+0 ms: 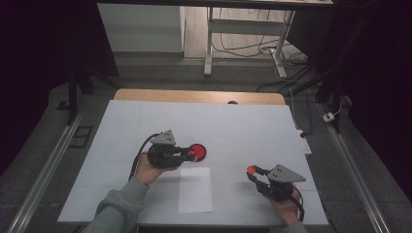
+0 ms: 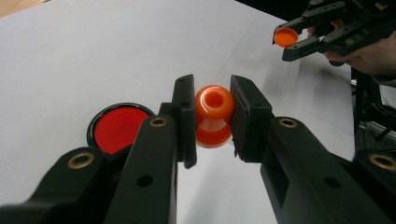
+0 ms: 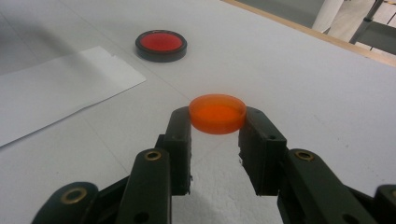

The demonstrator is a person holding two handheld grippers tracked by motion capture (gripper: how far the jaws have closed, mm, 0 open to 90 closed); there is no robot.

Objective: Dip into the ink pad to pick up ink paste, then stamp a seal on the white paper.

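Clamping the orange bottle (image 2: 214,116) in the left gripper (image 2: 213,122) beside the red dish (image 2: 119,128), gripping its orange cap (image 3: 217,113) in the right gripper (image 3: 215,140) farther off, seemingly for recapping.

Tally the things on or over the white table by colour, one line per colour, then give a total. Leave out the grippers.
Orange: 2, the small orange bottle in the left gripper and the orange cap in the right gripper
Red with a black rim: 1, the round dish
White: 1, the sheet of paper
Total: 4
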